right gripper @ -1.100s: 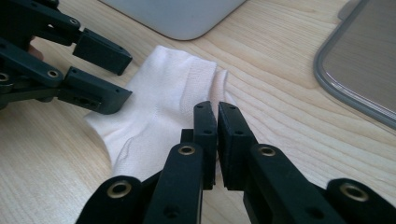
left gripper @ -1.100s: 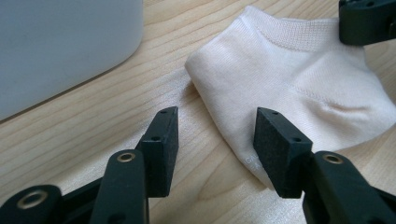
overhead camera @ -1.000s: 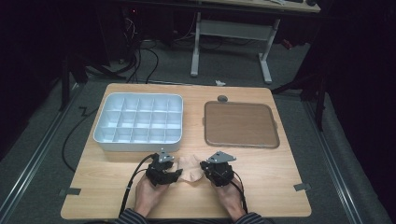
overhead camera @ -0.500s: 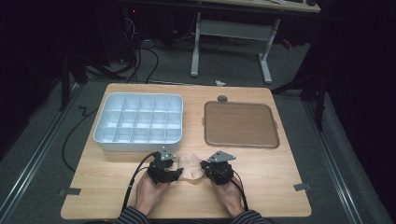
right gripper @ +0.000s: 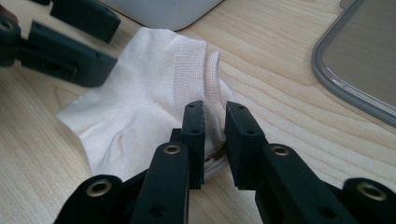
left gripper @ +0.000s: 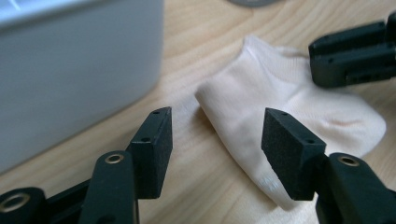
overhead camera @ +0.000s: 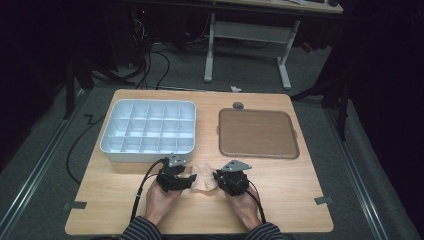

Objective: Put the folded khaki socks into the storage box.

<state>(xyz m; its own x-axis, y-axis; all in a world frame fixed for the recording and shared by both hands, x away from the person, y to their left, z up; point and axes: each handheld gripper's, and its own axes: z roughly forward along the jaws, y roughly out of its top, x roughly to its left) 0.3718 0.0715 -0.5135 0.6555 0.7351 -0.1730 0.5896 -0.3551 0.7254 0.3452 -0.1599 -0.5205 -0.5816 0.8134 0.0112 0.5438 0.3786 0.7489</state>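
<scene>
A pale cream sock [overhead camera: 202,177] lies folded on the wooden table [overhead camera: 280,200] near its front edge, between both hand-held grippers. My left gripper [left gripper: 217,144] is open and its jaws have just been opening; the sock's [left gripper: 280,98] folded edge lies between its pads without touching them. My right gripper [right gripper: 215,126] faces it from the other side. Its jaws have just been opening too and now stand a narrow gap apart around the sock's [right gripper: 149,98] ribbed cuff. In the high view, the left gripper [overhead camera: 190,181] and right gripper [overhead camera: 216,177] flank the sock.
A white compartment box [overhead camera: 148,129] stands just behind the left gripper. A brown tray [overhead camera: 257,132] with a grey rim lies at the back right, with a small grey disc [overhead camera: 238,105] beyond it. Tape marks [overhead camera: 75,205] sit near the front corners.
</scene>
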